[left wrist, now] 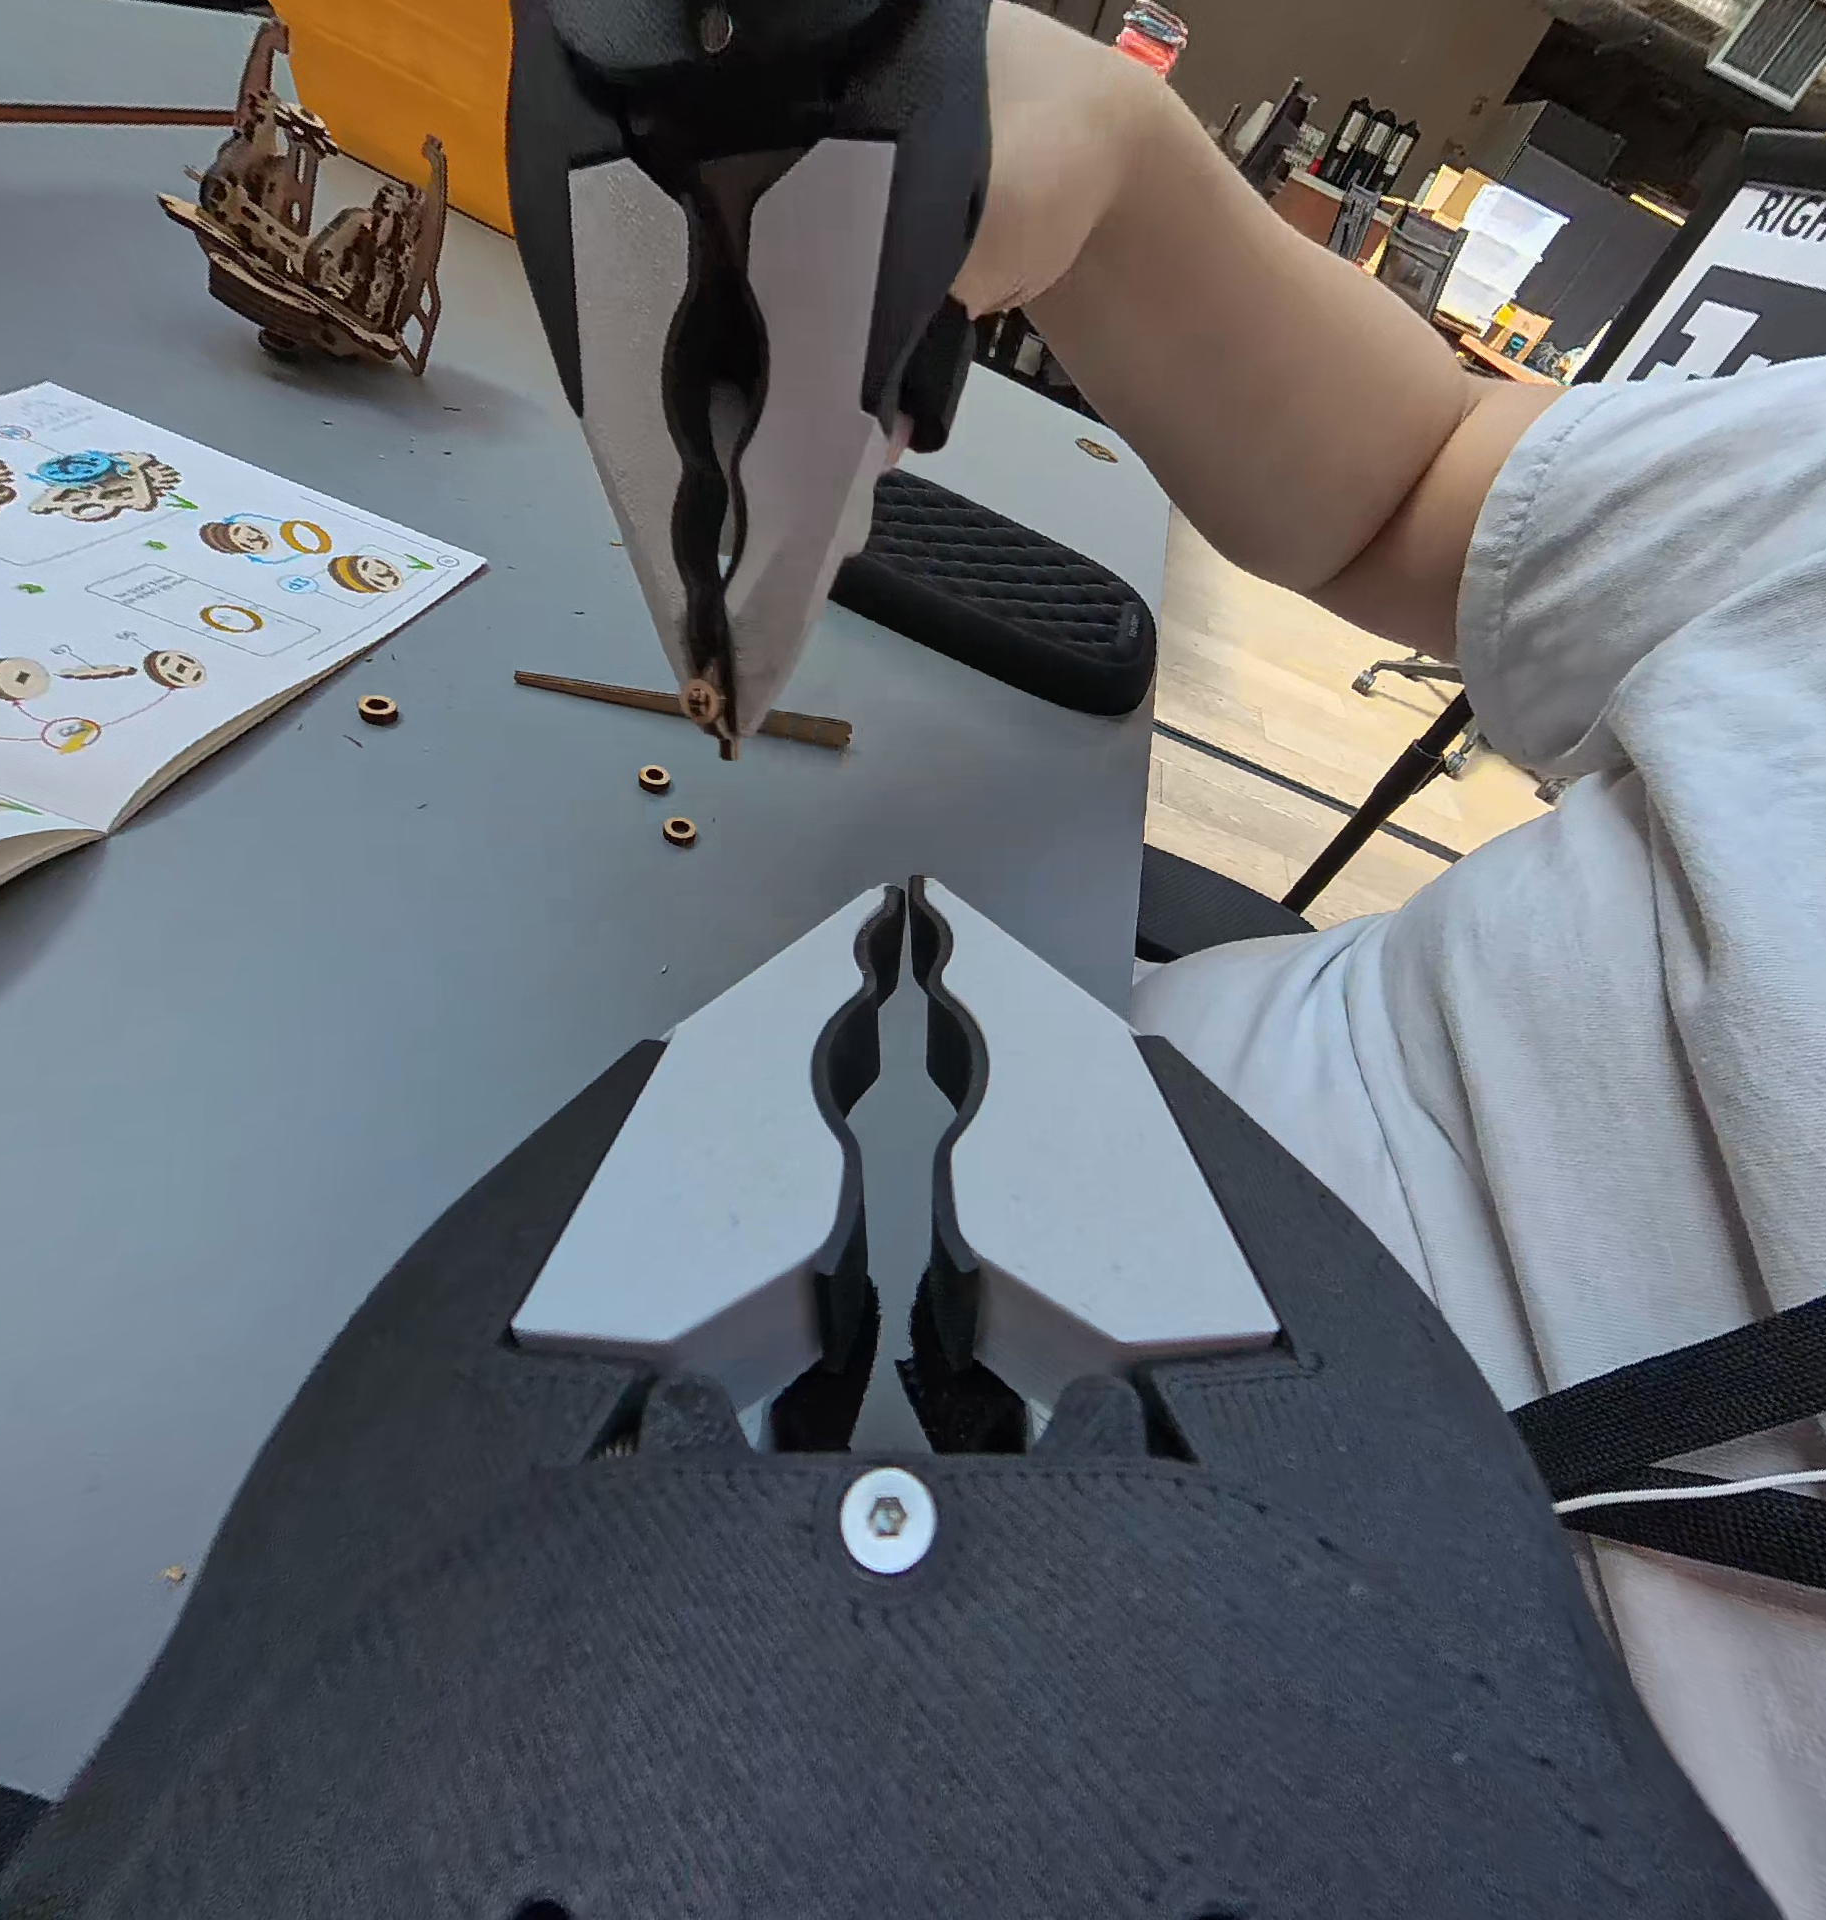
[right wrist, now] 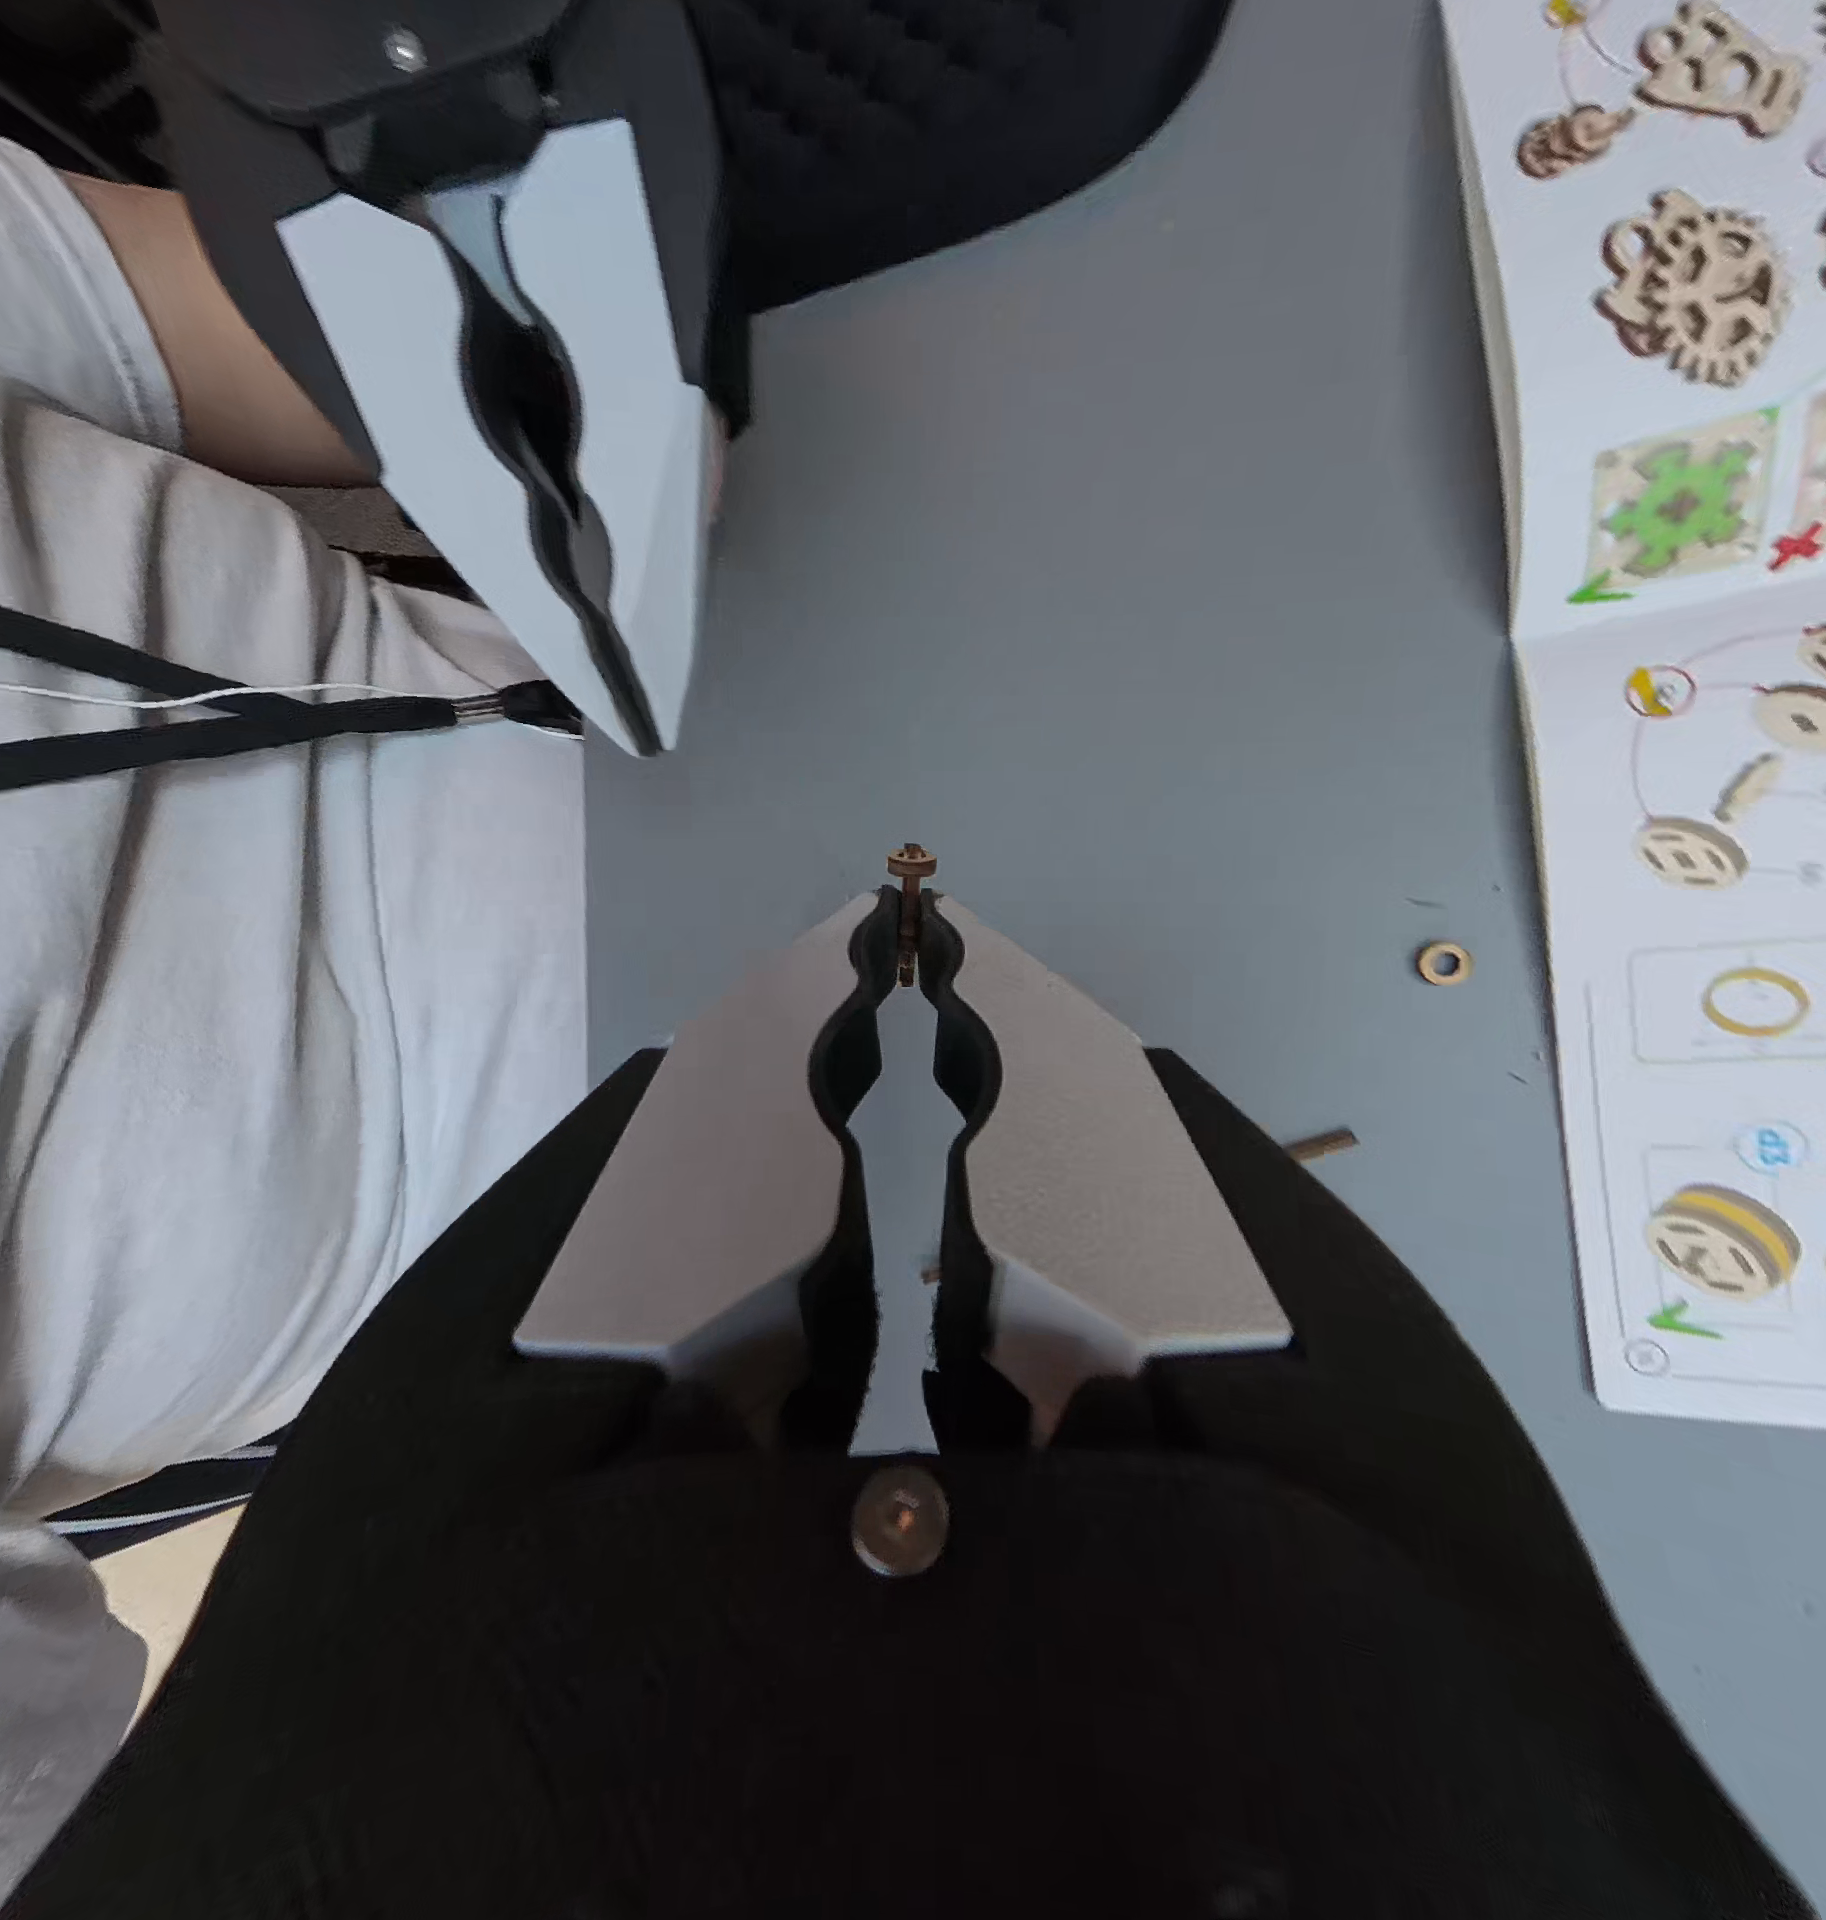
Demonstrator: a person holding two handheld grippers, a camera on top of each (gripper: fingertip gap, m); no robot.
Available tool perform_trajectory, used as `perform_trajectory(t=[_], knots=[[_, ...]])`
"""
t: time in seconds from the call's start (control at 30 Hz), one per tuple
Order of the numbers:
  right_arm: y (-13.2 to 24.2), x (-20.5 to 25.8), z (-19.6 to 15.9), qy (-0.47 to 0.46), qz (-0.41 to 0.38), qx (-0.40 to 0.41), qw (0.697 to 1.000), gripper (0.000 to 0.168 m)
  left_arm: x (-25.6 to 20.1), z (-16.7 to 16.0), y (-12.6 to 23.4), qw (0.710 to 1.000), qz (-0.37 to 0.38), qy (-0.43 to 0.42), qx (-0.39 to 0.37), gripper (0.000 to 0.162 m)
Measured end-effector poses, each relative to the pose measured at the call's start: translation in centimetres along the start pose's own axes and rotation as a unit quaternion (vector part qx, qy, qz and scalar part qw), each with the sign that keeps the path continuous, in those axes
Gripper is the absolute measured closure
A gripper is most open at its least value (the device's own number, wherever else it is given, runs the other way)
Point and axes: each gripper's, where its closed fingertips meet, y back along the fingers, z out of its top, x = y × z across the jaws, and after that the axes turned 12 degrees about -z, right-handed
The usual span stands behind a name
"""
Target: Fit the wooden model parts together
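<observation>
My right gripper (right wrist: 907, 909) is shut on a small wooden pin with a ring on its end (right wrist: 909, 868), held above the grey table (right wrist: 1096, 623). In the left wrist view it comes down from above (left wrist: 717, 707), and the pin and ring (left wrist: 703, 704) sit at its tips over a thin wooden stick (left wrist: 576, 688). My left gripper (left wrist: 907, 894) is shut and empty, a short way in front of the right one; it also shows in the right wrist view (right wrist: 644, 727). Three loose wooden rings (left wrist: 378, 710) (left wrist: 654, 778) (left wrist: 679, 830) lie on the table.
A built wooden ship model (left wrist: 306, 239) stands far left. An open instruction booklet (left wrist: 109, 582) (right wrist: 1719, 935) lies beside the work spot. A black mesh pad (left wrist: 992, 603) sits at the table edge. A person's arm (left wrist: 1252, 364) and white shirt (left wrist: 1615, 1039) fill the right. My right fingertips sit around 6 cm from my left ones.
</observation>
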Motion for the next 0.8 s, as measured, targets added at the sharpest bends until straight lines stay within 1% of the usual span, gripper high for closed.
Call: perform_trajectory(t=[0.03, 0.1, 0.2, 0.43, 0.8], knots=[[-0.2, -1.1, -0.8, -0.006, -0.015, 0.010, 1.000, 0.168, 0.0, -0.1, 0.0, 1.000, 0.000, 0.001, 0.003, 0.162], [-0.8, -1.7, -2.0, -0.018, -0.011, 0.030, 0.999, 0.168, 0.0, -0.3, -0.1, 1.000, 0.000, -0.001, 0.010, 0.162], [-1.5, -2.2, -3.1, 0.006, -0.027, 0.055, 0.998, 0.168, 0.0, -0.6, -0.3, 1.000, 0.003, -0.003, 0.022, 0.162], [-2.4, -2.3, -3.7, 0.009, -0.029, 0.083, 0.996, 0.168, 0.0, -0.6, -0.2, 1.000, 0.002, -0.001, 0.018, 0.162], [-2.7, -2.5, -3.7, -0.009, -0.030, 0.091, 0.995, 0.168, 0.0, -0.7, -0.3, 1.000, 0.003, -0.005, 0.024, 0.162]])
